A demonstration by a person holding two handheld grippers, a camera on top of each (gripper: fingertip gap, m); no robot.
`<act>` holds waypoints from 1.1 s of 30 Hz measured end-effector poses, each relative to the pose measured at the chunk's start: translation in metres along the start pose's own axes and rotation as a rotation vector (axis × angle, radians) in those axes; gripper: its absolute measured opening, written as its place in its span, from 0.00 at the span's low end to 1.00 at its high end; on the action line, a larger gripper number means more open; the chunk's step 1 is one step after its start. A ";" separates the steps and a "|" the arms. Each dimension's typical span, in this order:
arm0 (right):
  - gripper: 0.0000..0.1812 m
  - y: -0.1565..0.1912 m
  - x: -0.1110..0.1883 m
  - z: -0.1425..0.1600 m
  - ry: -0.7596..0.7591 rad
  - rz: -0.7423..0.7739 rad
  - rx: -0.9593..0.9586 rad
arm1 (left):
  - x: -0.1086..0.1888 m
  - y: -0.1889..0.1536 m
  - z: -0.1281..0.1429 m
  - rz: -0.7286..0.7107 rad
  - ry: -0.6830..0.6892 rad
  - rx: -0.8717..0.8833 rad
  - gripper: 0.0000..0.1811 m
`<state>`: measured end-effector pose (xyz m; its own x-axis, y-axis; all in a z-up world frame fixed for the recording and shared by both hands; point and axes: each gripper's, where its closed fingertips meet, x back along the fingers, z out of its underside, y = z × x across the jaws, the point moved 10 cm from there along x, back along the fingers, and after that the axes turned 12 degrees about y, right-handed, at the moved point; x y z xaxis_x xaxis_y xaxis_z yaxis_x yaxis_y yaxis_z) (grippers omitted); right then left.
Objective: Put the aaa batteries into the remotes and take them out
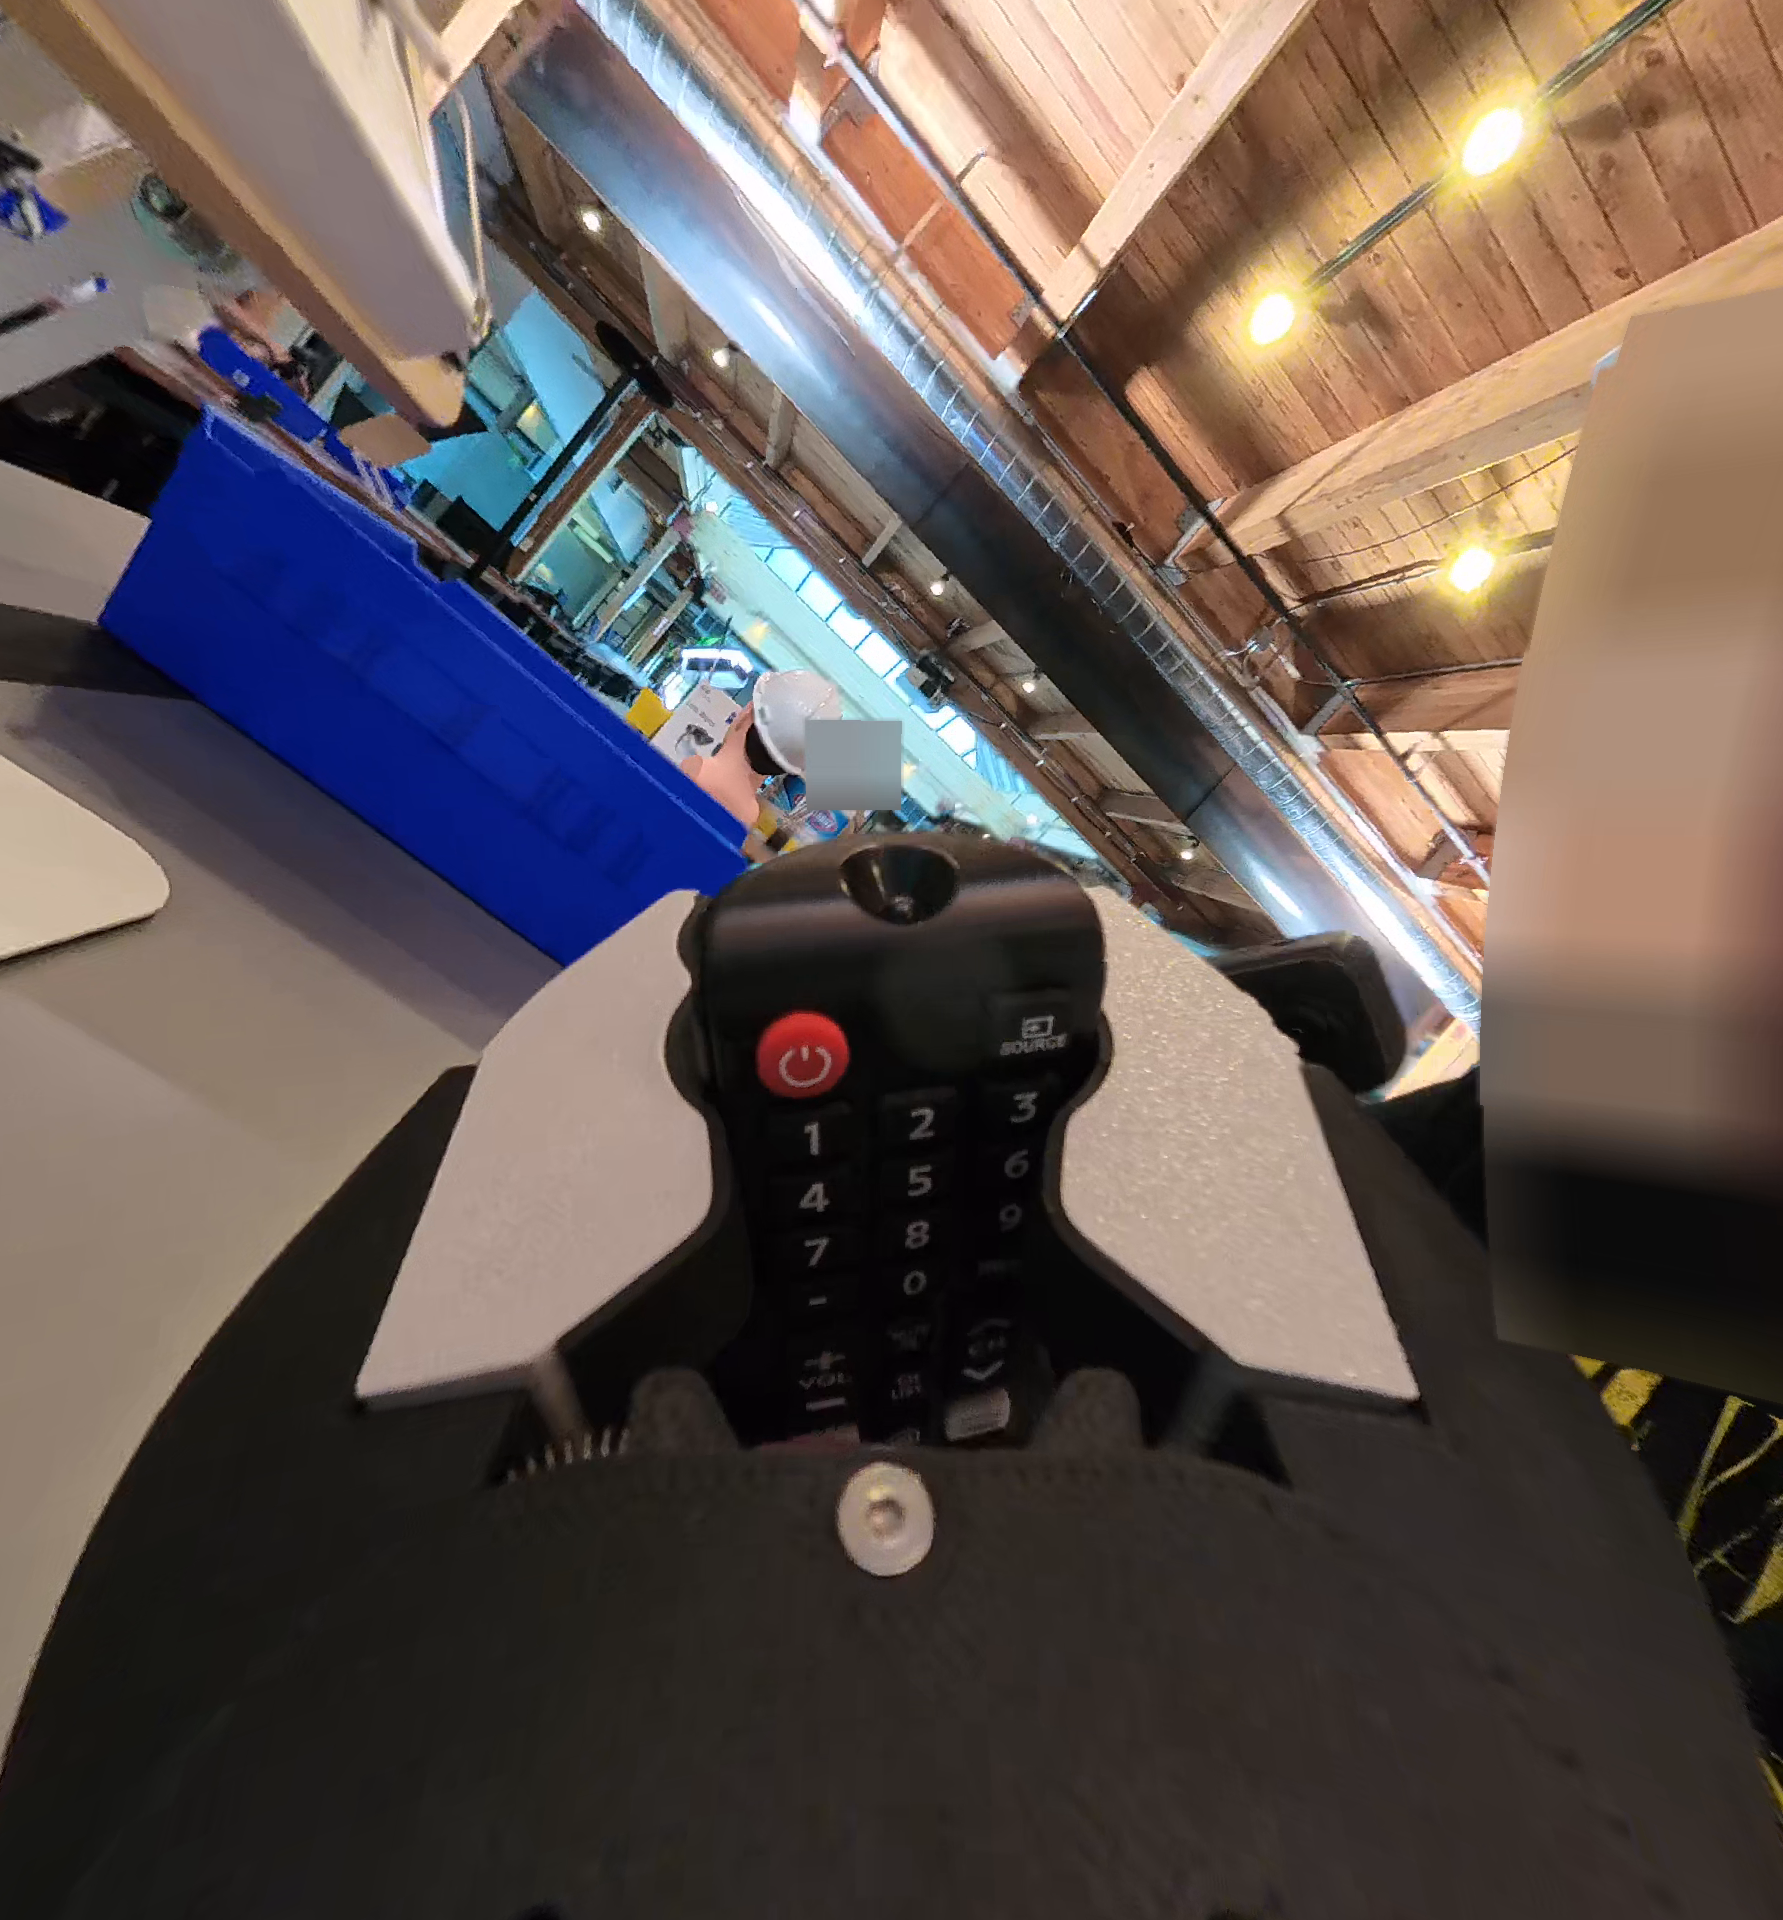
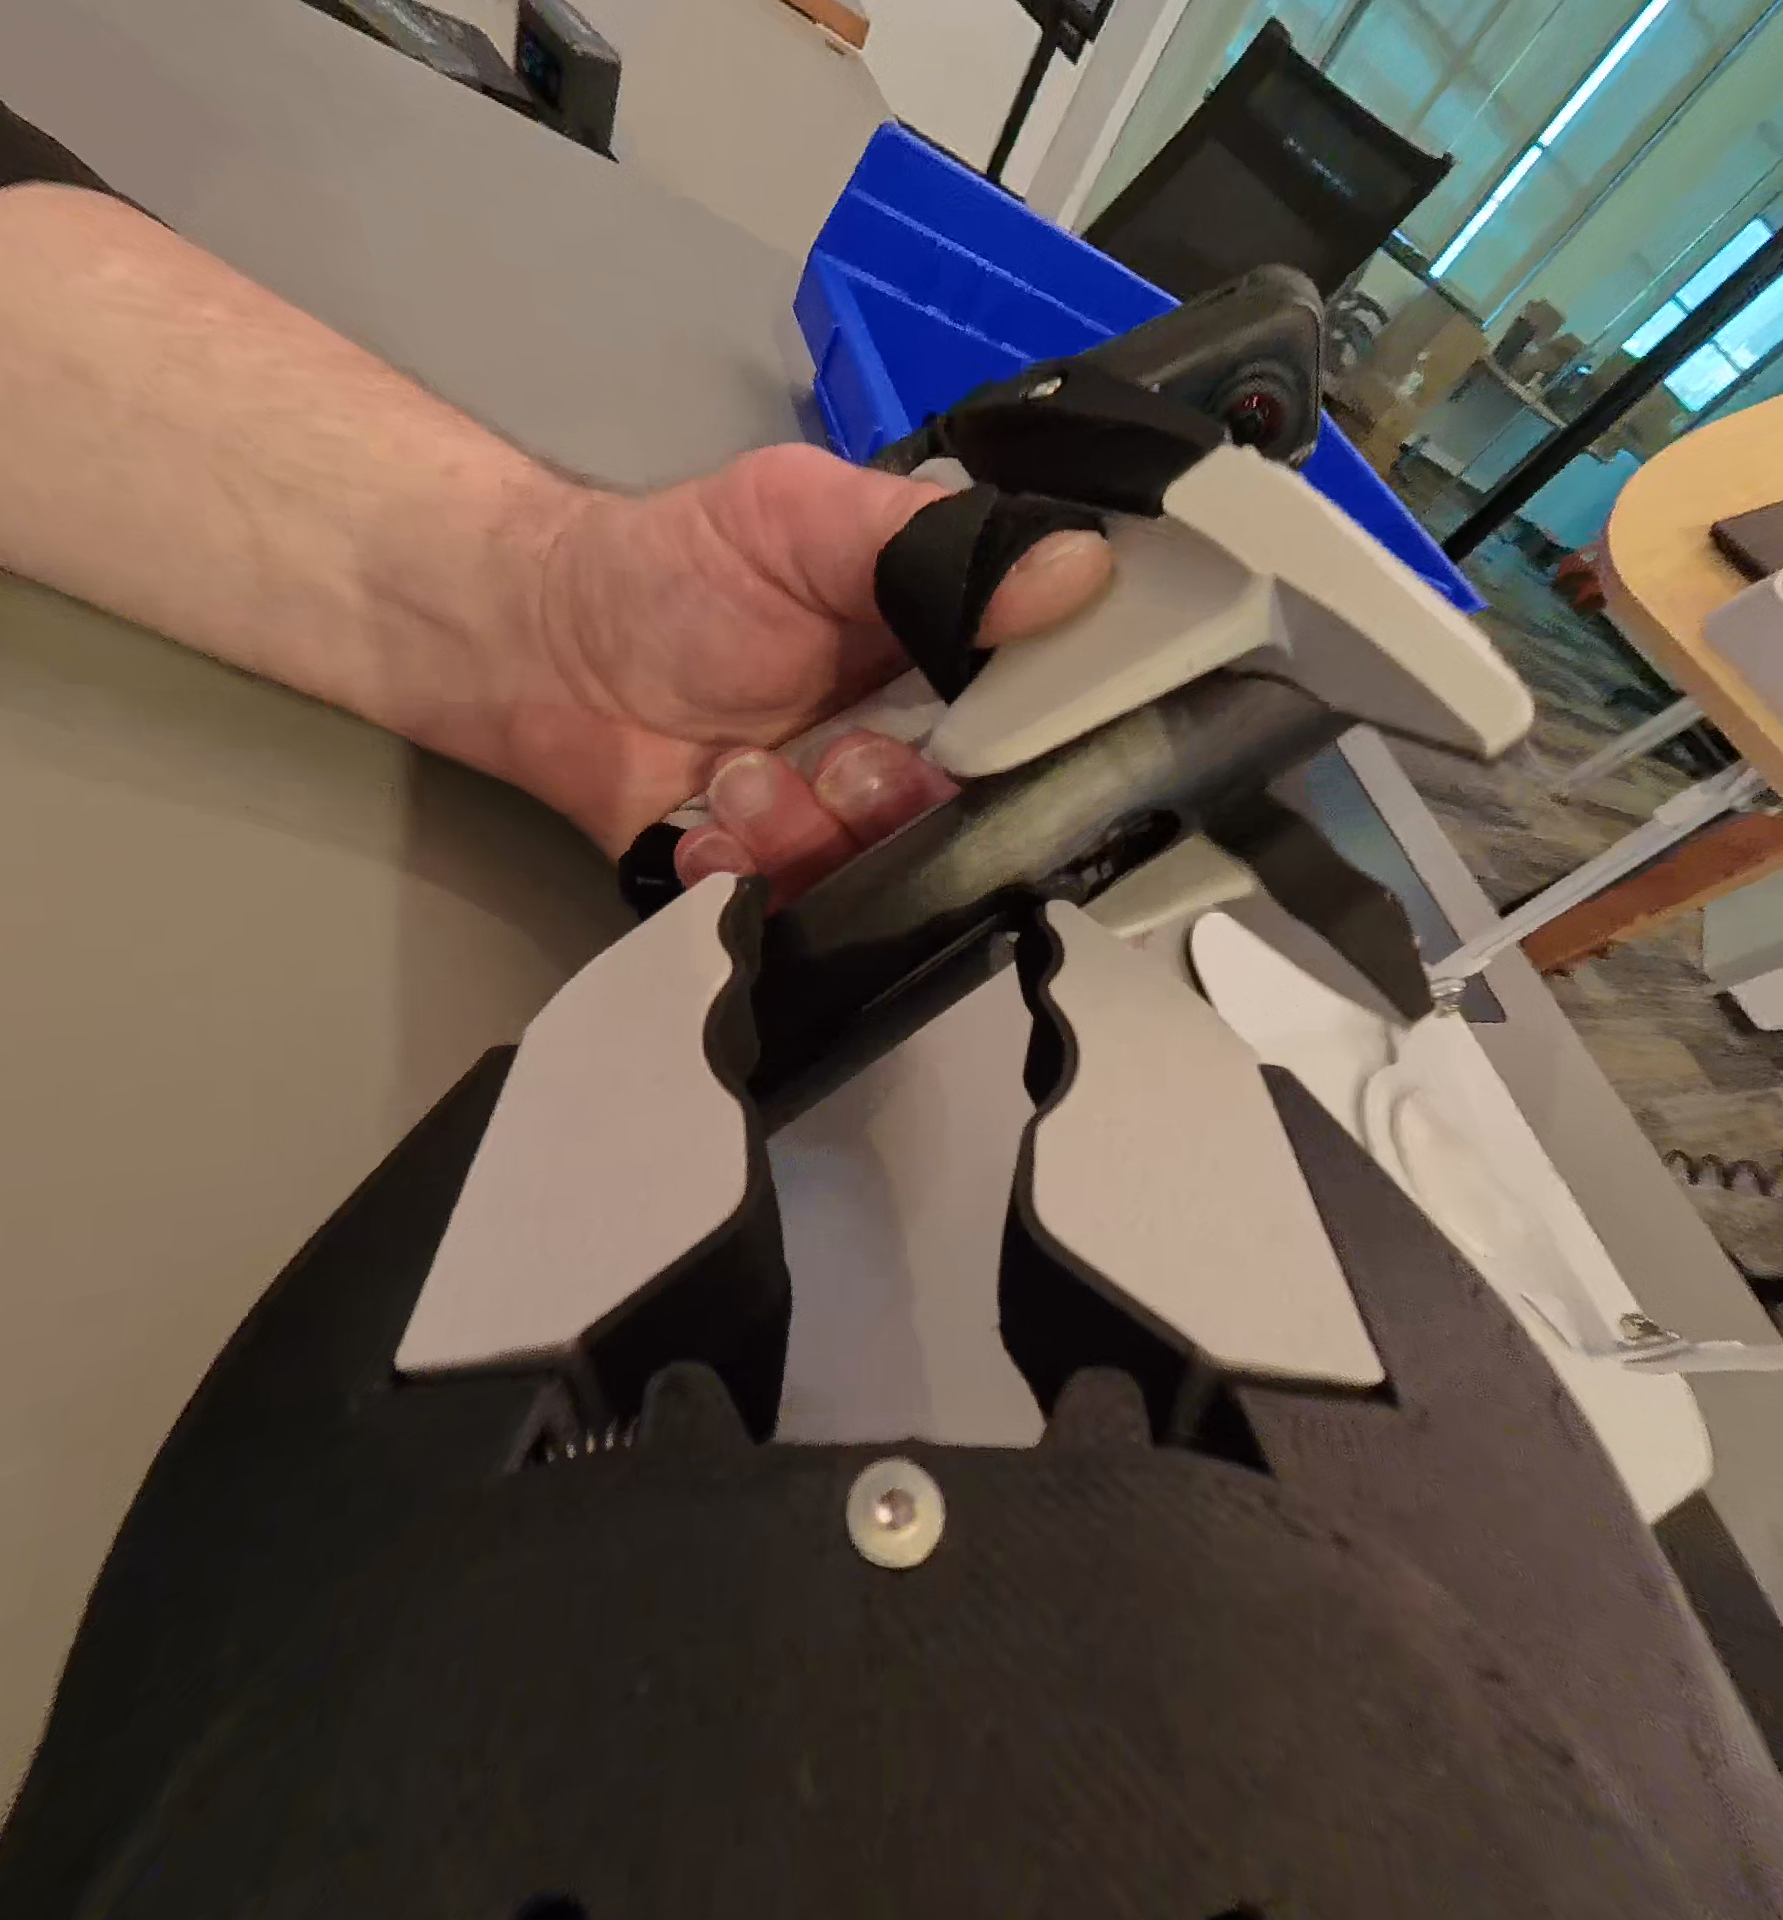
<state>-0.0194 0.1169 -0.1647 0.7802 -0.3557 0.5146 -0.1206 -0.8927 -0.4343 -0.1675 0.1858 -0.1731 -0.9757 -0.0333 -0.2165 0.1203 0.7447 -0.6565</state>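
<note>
The left gripper [image 1: 897,1049] is clamped on the black remote [image 1: 902,1174], whose long axis runs straight out between its jaws, buttons toward the camera. The right gripper [image 2: 887,935] is nearer the remote's back: jaws partly open, straddling its near end, possibly touching.

The black remote [image 1: 897,1122] sits lifted above the grey table [image 1: 243,1039], clamped lengthwise between grey fingers, its red power button and number keys facing up. From the right wrist view its rear end [image 2: 897,935] is tilted, back side showing.
</note>
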 end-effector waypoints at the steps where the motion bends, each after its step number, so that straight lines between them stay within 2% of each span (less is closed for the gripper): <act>1: 0.25 0.000 0.003 0.000 -0.009 -0.043 0.008 | 0.003 -0.001 -0.002 0.004 -0.025 -0.002 0.36; 2: 0.21 0.001 0.007 0.000 -0.019 -0.066 0.035 | 0.006 -0.002 -0.003 -0.008 -0.044 -0.008 0.35; 4: 0.14 0.001 0.010 0.001 -0.018 -0.014 0.044 | 0.010 -0.002 -0.006 0.008 -0.051 -0.013 0.35; 5: 0.23 0.000 0.009 0.004 0.003 -0.023 0.017 | 0.013 -0.002 -0.007 0.000 -0.050 -0.023 0.35; 6: 0.26 -0.002 0.008 0.008 0.020 -0.035 -0.014 | 0.015 -0.002 -0.008 0.006 -0.059 -0.029 0.35; 11: 0.27 -0.015 0.010 0.012 0.031 -0.141 -0.204 | 0.019 -0.009 -0.014 0.064 -0.126 -0.085 0.37; 14: 0.45 -0.013 -0.005 0.011 0.058 -0.359 -0.385 | 0.009 -0.023 -0.018 0.103 -0.143 -0.189 0.37; 15: 0.48 -0.013 -0.009 0.011 0.028 -0.430 -0.442 | 0.005 -0.028 -0.019 0.118 -0.142 -0.217 0.38; 18: 0.35 -0.014 -0.012 0.009 -0.078 -0.617 -0.574 | -0.009 -0.040 -0.018 0.154 -0.071 -0.275 0.36; 19: 0.29 -0.016 -0.012 0.010 -0.072 -0.622 -0.574 | -0.012 -0.042 -0.017 0.133 -0.058 -0.293 0.37; 20: 0.29 -0.017 -0.011 0.012 -0.067 -0.630 -0.567 | -0.013 -0.044 -0.017 0.113 -0.047 -0.313 0.37; 24: 0.29 -0.023 0.001 0.010 -0.026 -0.485 -0.512 | -0.009 -0.049 -0.021 -0.009 0.008 -0.350 0.40; 26: 0.29 -0.027 0.005 0.011 0.022 -0.310 -0.461 | -0.007 -0.049 -0.022 -0.095 0.076 -0.335 0.40; 27: 0.29 -0.028 0.005 0.013 0.042 -0.254 -0.436 | -0.005 -0.050 -0.022 -0.106 0.090 -0.340 0.39; 29: 0.29 -0.025 0.004 0.015 0.077 -0.202 -0.388 | 0.001 -0.050 -0.026 -0.162 0.062 -0.325 0.31; 33: 0.29 -0.020 -0.002 0.019 0.134 -0.106 -0.339 | 0.003 -0.048 -0.027 -0.250 0.100 -0.304 0.25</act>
<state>-0.0071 0.1403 -0.1712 0.7146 -0.2692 0.6456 -0.2574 -0.9594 -0.1152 -0.1812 0.1680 -0.1226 -0.9829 -0.1842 0.0036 -0.1676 0.8857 -0.4329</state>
